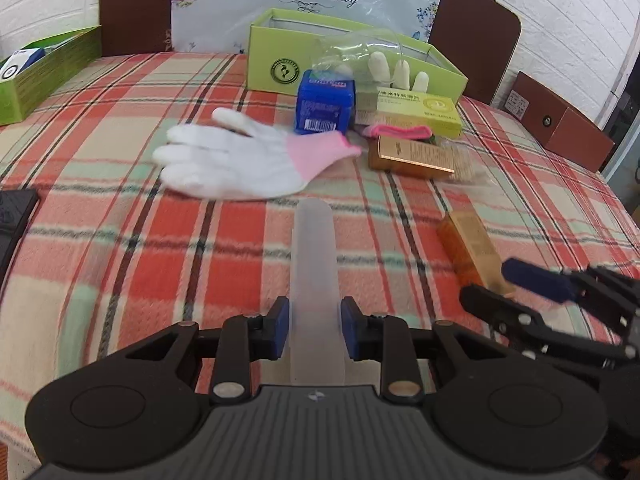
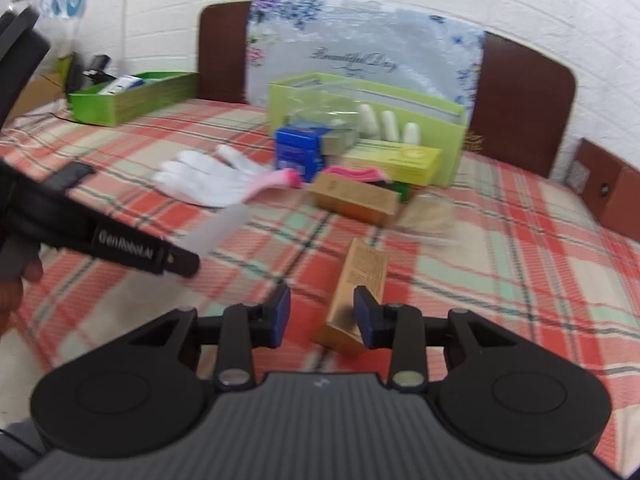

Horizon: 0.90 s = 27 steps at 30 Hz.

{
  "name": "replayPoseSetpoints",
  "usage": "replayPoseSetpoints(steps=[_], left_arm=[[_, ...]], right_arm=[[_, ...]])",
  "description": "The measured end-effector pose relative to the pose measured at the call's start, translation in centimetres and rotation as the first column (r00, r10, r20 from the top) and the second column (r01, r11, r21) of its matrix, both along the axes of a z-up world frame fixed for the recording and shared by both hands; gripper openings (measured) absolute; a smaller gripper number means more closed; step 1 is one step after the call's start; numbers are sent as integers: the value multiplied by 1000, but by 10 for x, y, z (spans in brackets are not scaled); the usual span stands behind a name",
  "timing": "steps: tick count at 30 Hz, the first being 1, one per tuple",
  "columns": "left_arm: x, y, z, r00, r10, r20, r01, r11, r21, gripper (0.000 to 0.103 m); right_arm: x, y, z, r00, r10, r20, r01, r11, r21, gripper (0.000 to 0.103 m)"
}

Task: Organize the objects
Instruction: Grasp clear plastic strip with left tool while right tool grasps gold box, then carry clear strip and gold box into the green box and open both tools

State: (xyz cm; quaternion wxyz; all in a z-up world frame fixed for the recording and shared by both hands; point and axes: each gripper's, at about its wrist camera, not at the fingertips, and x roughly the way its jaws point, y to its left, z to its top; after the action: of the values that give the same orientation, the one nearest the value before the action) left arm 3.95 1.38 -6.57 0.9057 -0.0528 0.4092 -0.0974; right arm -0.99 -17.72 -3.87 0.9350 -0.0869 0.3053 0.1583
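- The right hand-held gripper (image 2: 322,317) stood spread, with nothing pinched; the small amber box (image 2: 356,292) lay on the plaid bed (image 2: 500,248) just ahead of it, at about 12 to 1 o'clock from the gap
- The box's near end sat against the right pad (image 2: 366,316) rather than centred between the pads, so I judged a slight shift to 3 o'clock would be needed before closing
- Its long axis ran from near to far, tipped a little toward 1 o'clock, nearly in line with the fingers; the pads would thus close across its narrow width
- The left hand-held gripper (image 1: 315,330) was pinching a translucent tube (image 1: 314,280), which pointed away toward 12 o'clock
- From the left wrist view the amber box (image 1: 472,248) lay at 2 o'clock, with the right hand-held gripper (image 1: 516,284) touching or just beside its near end; the right one was plainly nearer and free
- Farther off at 12 o'clock lay a white glove (image 2: 212,180), a blue box (image 2: 298,152) and the open green box (image 2: 452,152), a likely place for sorted things; whether the amber box belongs there I cannot tell
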Motion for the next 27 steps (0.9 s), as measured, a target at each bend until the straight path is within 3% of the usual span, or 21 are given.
replayPoseSetpoints(steps=[2, 5, 11, 14, 27], left_arm=[[-1, 2, 1, 1000, 5, 6, -5, 1000, 5, 29], [7, 2, 0, 1000, 12, 4, -12, 1000, -7, 29], [20, -6, 0, 1000, -4, 18, 3, 1000, 10, 43], [24, -10, -1, 1000, -28, 13, 28, 999, 24, 34], [23, -13, -3, 998, -50, 22, 49, 998, 37, 34]], right_arm=[[-2, 1, 3, 1000, 7, -3, -7, 999, 42, 46], [2, -2, 5, 999, -36, -6, 37, 998, 52, 47], [17, -12, -3, 990, -137, -46, 139, 989, 51, 48], [20, -10, -6, 989, -138, -55, 141, 989, 54, 48], [33, -9, -12, 984, -158, -83, 163, 985, 54, 48]])
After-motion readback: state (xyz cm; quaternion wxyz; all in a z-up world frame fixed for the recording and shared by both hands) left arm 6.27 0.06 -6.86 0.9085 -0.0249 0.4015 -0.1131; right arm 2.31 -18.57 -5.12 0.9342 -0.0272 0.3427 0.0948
